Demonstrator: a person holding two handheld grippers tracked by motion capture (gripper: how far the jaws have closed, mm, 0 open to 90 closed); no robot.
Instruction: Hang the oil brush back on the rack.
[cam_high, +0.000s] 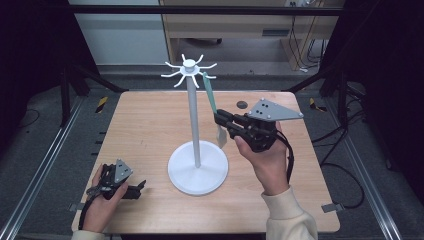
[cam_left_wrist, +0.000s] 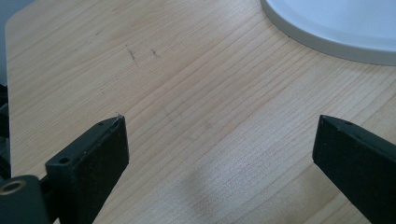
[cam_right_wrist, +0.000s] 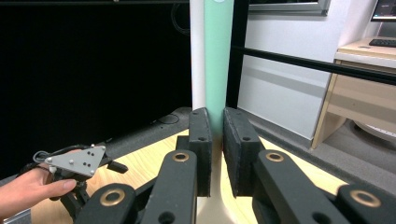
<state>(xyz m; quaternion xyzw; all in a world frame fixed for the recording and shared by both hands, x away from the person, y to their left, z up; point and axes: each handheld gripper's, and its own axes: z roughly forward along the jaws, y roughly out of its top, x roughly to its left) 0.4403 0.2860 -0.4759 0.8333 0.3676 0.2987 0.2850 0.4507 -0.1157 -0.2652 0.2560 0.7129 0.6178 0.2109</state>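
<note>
High view: right gripper (cam_high: 220, 120) pinches the green-handled spatula (cam_high: 209, 95) hanging from the white stand (cam_high: 194, 115); left gripper (cam_high: 140, 186) rests wide open, empty, near left.

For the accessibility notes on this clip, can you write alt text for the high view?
The right hand-held gripper is shut on a green-handled utensil hanging from a white hook stand in the middle of a wooden table. The left hand-held gripper rests open at the table's near left corner.

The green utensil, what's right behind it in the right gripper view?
The white stand pole rises right behind the green utensil, which the right gripper clamps. The utensil covers part of the pole; its hook is cut off above the frame.
</note>
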